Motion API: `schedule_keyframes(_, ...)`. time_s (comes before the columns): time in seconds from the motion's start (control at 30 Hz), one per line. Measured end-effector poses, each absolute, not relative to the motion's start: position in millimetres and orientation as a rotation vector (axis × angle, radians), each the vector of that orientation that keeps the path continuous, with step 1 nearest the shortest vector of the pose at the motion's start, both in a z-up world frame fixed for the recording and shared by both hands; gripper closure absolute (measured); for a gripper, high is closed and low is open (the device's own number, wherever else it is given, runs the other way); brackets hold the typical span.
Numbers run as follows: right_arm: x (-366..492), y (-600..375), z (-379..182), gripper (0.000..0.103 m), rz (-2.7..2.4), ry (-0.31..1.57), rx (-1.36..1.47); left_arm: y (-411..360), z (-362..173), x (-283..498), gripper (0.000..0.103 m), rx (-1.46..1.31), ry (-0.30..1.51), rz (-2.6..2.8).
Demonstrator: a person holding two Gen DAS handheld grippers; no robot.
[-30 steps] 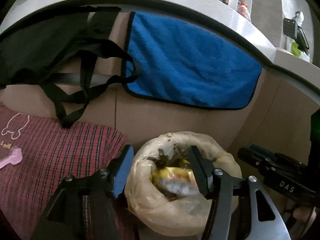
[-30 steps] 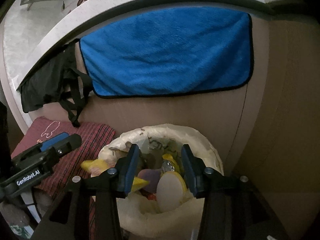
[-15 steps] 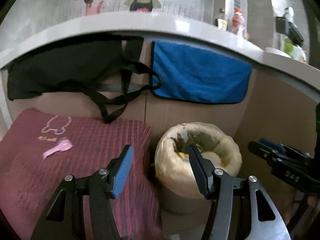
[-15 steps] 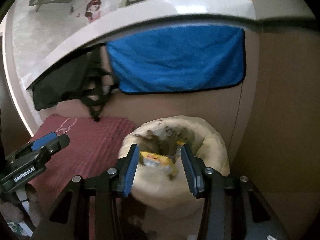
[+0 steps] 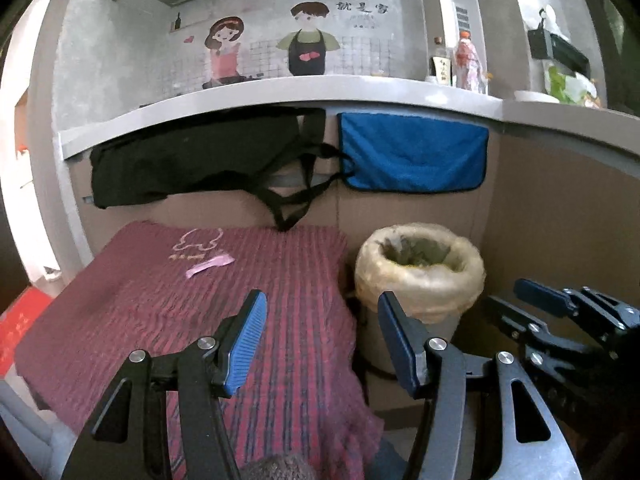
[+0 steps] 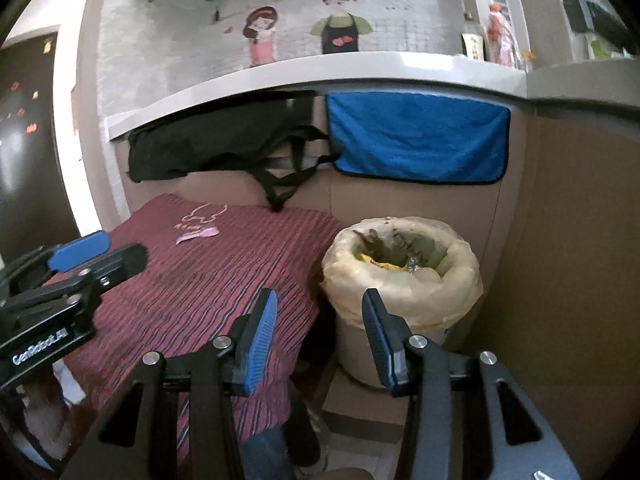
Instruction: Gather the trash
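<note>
Writing first: the left hand-held gripper (image 6: 96, 254), seen from the right wrist cam, has "GenRobot.AI" in white on its black body. Wall behind the counter (image 5: 280, 96) carries a cartoon mural (image 5: 272, 46) of two figures w/ Chinese characters above the right one; too small to read. Bottle (image 5: 440, 66) on the counter has a dark label w/ vertical script, not legible. Red cloth (image 5: 200, 304) has a pale outline motif + a small line of text under it, unreadable.

Trash: pink wrapper (image 5: 210, 266) lies on the cloth, ahead and a bit left of the left hand-held gripper (image 5: 320, 320), well apart from it. From the right hand-held gripper (image 6: 318, 316) the same wrapper (image 6: 198, 235) is ahead and further left. Bin (image 5: 420, 272) w/ yellowish liner stands ahead-right of the left one, just beside the cloth edge; bin (image 6: 402, 272) is straight ahead, slightly right, of the right one.

Both hand-held grippers: jaws wide apart, nothing between the blue pads.

View diffs: right cam looks into the bin – yellow scraps and dark leafy bits inside; left cam gets only the dark lining. Right cam also shows a dark door (image 6: 24, 140) w/ small red stickers at far left. Left cam shows the right hand-held gripper (image 5: 560, 308) at lower right, and a red item (image 5: 20, 328) at far left. Black bag (image 5: 192, 156) and blue towel (image 5: 414, 152) hang under the counter edge in both.
</note>
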State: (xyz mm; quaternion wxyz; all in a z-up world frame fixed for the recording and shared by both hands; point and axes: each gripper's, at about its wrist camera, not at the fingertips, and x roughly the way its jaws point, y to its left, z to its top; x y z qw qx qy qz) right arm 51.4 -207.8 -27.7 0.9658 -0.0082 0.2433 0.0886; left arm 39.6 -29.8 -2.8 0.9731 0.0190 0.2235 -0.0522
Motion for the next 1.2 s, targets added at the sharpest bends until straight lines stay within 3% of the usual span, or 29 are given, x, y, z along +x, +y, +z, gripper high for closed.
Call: schedule_keyframes(1.2, 5, -191, -29, 0.061, 0.145, 0.414, 0.020, -6, 2, 0, 0.045, 0.026, 0.390, -0.022)
